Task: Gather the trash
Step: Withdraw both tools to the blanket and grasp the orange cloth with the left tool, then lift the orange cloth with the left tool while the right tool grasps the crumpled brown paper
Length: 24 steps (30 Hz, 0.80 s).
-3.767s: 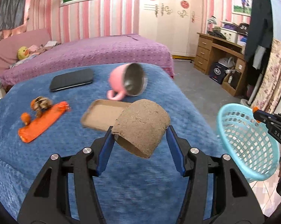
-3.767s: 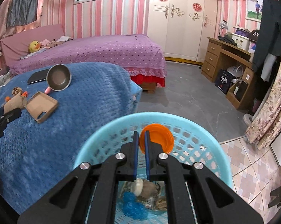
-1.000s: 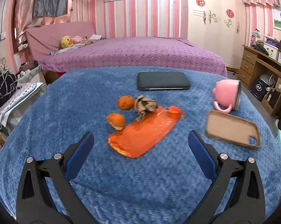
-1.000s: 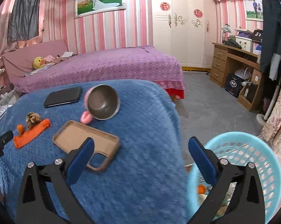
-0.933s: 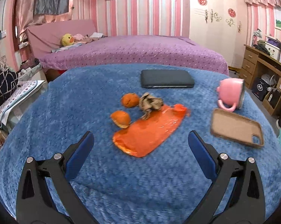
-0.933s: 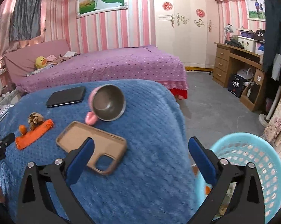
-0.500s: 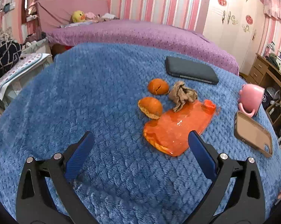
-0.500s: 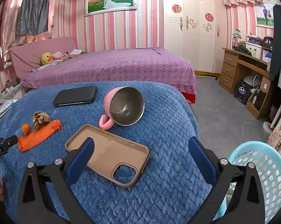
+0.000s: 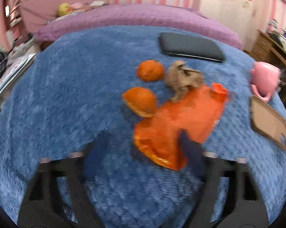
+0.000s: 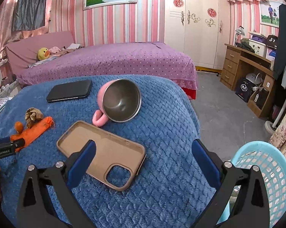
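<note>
Closing my left tongs (image 9: pixel 143 142) over the near end of the orange wrapper (image 9: pixel 179 119), I have the jaws partway in, about half their spread; they have just been narrowing, the wrapper's near end lies between them, and through the blur I cannot tell whether either pad presses on it yet. The wrapper lies straight ahead of these tongs and a little to the right, its long axis running away from me and rightward, so the near end sits under the right finger (image 9: pixel 190 155) while the far, knotted end points off toward the pink mug (image 9: pixel 264 79). My left tongs are the nearer by far; my right tongs (image 10: pixel 143 161) hang wide and hold nothing, over the tan phone case (image 10: pixel 101 150), with the wrapper well off to their left. The blue basket (image 10: pixel 266 169) sits just beside the right tongs, low on their right, off the edge of the blue blanket (image 9: pixel 57 95).

Counting what lies beyond the left tongs:
- one orange wrapper
- two pieces of orange peel (image 9: pixel 140 102), one touching the wrapper's left edge, the other farther off beside the paper
- one crumpled brown paper (image 9: pixel 182 79), resting on the wrapper's far end

I judge these four to be the trash left on the blanket. Also one dark phone (image 9: pixel 190 47), one phone case and one mug, which I take for things to leave. Lifting the wrapper may tip the paper off it.
</note>
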Available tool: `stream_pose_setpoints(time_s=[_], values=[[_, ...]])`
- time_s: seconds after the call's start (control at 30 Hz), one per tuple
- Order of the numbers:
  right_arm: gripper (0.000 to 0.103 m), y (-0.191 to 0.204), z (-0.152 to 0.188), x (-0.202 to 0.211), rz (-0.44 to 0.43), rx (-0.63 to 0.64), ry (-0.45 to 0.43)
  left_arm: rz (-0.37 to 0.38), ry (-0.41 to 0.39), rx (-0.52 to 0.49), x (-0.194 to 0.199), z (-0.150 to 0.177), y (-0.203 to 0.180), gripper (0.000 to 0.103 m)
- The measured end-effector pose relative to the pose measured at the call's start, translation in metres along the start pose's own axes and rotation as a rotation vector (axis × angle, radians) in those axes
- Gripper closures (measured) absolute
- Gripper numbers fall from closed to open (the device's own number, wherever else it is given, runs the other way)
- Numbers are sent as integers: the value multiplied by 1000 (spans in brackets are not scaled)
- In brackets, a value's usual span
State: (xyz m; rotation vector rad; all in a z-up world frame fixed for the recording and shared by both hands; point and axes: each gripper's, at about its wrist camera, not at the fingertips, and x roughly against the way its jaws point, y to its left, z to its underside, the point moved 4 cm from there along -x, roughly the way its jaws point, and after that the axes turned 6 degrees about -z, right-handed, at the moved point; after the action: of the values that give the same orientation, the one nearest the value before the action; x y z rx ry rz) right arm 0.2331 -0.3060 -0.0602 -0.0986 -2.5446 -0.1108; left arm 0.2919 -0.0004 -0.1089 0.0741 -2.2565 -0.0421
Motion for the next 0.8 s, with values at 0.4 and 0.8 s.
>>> stream_pose_setpoints(time_s=[0.4, 0.8], values=[[5, 30, 6, 7, -26, 40, -10, 117, -67, 20, 36, 1, 13, 97], [5, 104, -12, 13, -120, 131, -46, 178, -263, 113, 107, -18, 86, 99]])
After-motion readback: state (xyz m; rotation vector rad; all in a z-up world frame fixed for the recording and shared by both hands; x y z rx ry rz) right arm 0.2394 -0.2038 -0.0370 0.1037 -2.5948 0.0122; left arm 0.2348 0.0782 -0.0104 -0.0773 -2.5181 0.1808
